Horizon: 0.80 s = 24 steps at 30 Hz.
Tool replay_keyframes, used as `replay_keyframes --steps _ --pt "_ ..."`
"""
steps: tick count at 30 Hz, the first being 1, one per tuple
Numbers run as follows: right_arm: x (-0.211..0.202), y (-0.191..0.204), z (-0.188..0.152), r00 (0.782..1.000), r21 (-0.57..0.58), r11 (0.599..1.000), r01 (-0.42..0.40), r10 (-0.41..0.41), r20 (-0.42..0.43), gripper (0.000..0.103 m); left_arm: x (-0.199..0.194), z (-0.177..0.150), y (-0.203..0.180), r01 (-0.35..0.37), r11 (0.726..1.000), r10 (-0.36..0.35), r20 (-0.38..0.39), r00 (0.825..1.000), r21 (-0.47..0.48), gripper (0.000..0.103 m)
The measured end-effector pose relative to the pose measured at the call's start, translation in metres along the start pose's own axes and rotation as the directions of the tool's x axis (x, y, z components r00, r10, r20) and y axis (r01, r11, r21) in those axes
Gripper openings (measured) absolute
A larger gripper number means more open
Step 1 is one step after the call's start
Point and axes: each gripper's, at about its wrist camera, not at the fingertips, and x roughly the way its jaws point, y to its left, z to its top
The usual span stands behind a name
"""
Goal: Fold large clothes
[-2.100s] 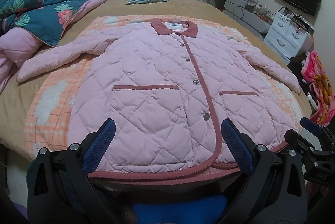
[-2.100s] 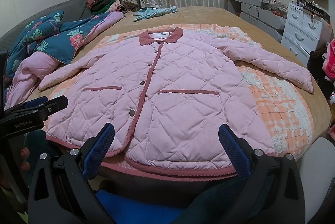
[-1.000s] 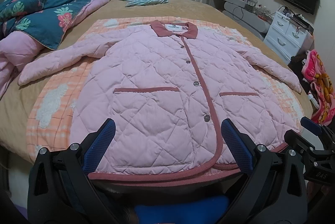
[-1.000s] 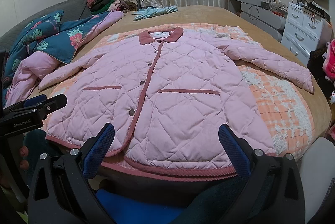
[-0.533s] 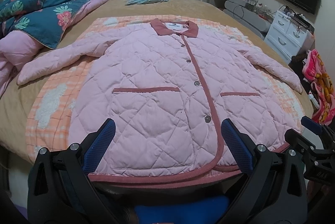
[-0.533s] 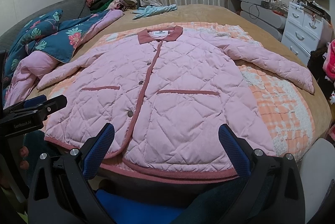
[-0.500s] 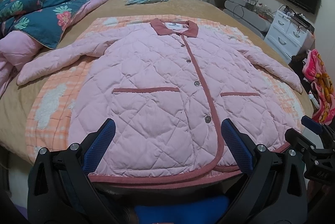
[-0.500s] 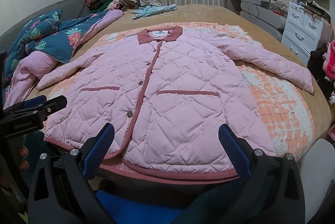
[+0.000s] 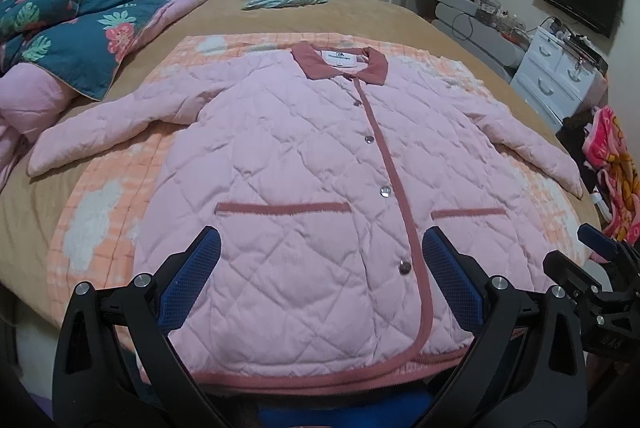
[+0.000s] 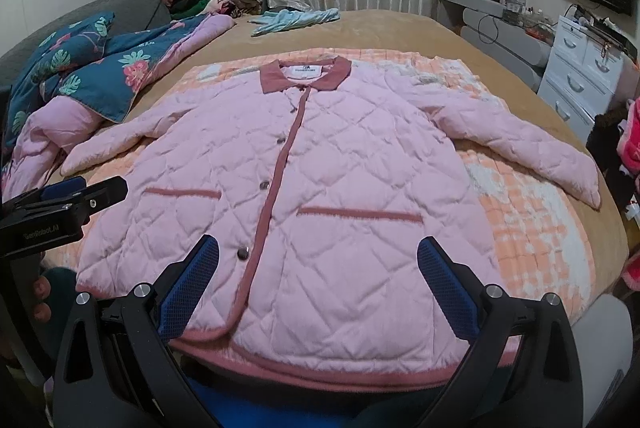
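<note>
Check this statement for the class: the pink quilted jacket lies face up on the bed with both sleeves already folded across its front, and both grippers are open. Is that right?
Not quite. The pink quilted jacket lies face up on the bed, but its sleeves are spread out to the sides, not folded in, as the right wrist view shows. The left gripper and right gripper are indeed open.

"GenRobot.AI" on left gripper (image 10: pixel 64 203)

Collar label (image 9: pixel 338 56) print too small to read
</note>
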Motion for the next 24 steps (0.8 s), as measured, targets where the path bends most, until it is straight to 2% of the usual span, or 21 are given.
replay_keyframes --steps 9,11,14,24 --pt "0.016 -0.001 0.038 1.0 0.009 1.0 0.001 -0.001 0.005 0.099 0.013 0.03 0.008 -0.019 1.0 0.019 -0.006 1.0 -0.012 0.095" --pt "0.019 -0.001 0.046 1.0 0.018 1.0 -0.013 0.013 0.004 0.099 0.017 0.036 0.011 -0.009 1.0 0.009 -0.007 1.0 -0.017 0.095" --pt "0.022 0.002 0.057 1.0 -0.002 1.0 0.01 -0.01 0.023 0.099 0.021 0.044 0.012 0.013 1.0 -0.013 -0.012 1.0 -0.022 0.095" --pt "0.033 -0.008 0.098 0.998 0.023 1.0 0.01 -0.012 0.068 0.099 0.039 0.075 0.005 0.02 0.999 -0.021 -0.019 1.0 -0.028 0.095"
